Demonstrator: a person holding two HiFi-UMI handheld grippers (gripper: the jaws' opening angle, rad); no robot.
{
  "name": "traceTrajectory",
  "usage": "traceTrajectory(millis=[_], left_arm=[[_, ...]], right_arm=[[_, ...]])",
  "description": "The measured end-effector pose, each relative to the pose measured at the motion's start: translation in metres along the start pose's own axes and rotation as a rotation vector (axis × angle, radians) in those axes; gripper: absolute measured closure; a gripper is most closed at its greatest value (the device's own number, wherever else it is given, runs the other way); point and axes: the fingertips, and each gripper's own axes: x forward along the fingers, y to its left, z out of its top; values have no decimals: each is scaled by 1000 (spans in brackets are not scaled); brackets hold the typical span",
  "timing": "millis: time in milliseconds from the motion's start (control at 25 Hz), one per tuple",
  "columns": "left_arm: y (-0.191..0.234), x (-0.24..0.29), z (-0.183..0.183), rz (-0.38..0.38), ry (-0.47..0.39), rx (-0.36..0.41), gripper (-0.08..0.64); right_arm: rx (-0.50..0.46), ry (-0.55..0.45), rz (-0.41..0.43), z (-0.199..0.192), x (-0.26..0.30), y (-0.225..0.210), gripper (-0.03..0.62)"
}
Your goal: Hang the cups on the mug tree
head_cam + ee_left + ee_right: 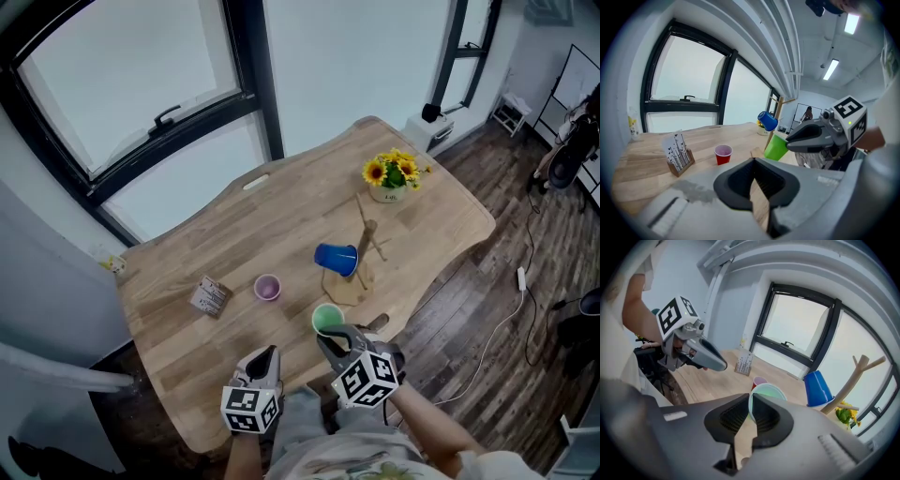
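The right gripper (333, 339) is clamped on the rim of the green cup (327, 319), holding it tilted just on the person's side of the mug tree (364, 253), where a blue cup (336, 258) already hangs. The left gripper (265, 361), jaws together and empty, sits well left of the tree, with the red cup (267, 287) standing between them.

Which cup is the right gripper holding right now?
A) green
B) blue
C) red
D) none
A: the right gripper has its jaws pinched on the rim of the green cup. The blue cup hangs on the mug tree, and the red cup stands on the table.
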Motion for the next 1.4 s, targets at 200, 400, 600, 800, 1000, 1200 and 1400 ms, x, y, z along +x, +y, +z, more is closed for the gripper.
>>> traceTrajectory(millis=[200,400,600,800,1000,1200,1400], left_arm=[[-2,-1,0,0,-3,-1,555],[-5,-3,0,-3,-2,-1,555],[-8,-5,-2,-5,-1,2,555],[-8,-7,0,-1,-3,8,555],[-6,-9,1,6,-3,7,555],[-7,-12,1,10,0,6,555],[-3,-14,2,17,2,2,555]], right_arm=[[35,-66,-17,21,-10,-8,569],[122,-144,6,38,-19,-10,569],[144,-194,7,52,-24,-15,569],[186,-257,17,64,-34,-22,569],[272,-345,28,81,-46,-36,569],[297,-380,-3,90,-50,-55,569],[369,-432,-37,106,-50,-78,569]])
